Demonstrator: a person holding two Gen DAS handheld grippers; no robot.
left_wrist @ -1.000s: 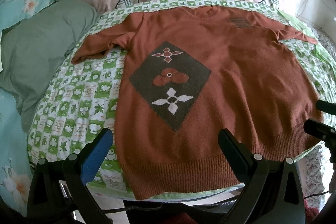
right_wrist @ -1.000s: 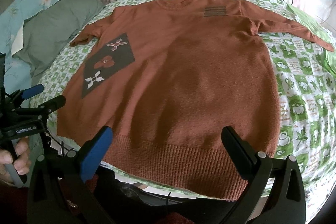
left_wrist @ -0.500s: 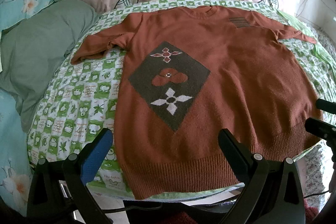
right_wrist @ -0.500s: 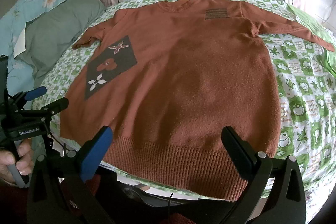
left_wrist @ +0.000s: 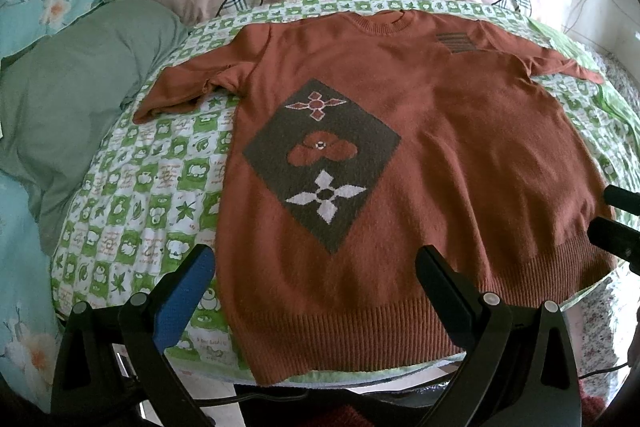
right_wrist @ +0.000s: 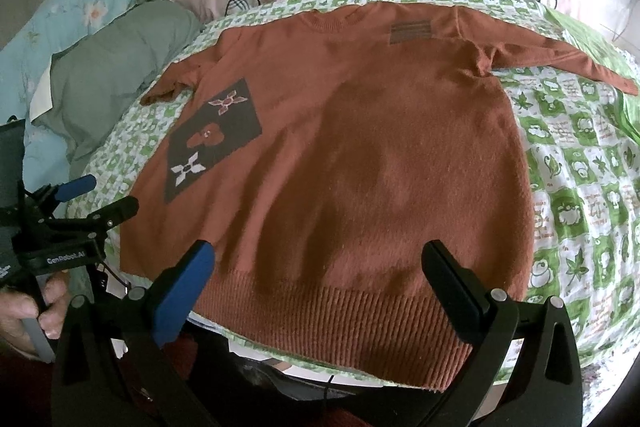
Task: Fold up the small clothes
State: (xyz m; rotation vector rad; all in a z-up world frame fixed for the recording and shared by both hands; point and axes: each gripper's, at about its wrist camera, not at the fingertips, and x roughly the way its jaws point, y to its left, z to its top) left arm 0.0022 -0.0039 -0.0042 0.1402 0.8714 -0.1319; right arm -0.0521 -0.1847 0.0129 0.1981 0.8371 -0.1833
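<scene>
Left tool (left_wrist: 314, 269) and right tool (right_wrist: 320, 265) both spread wide, level, hovering over sweater (left_wrist: 420, 147) hem

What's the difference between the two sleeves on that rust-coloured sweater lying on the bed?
The left sleeve looks short and bunched, with its end creased and turned down toward the hem; the right sleeve looks long and lies nearly straight, reaching out sideways. The left sleeve ends near the grey-green pillow, the right one over the green checked sheet. Both are the same rust knit as the sweater and lie flat, untouched by either tool.
</scene>
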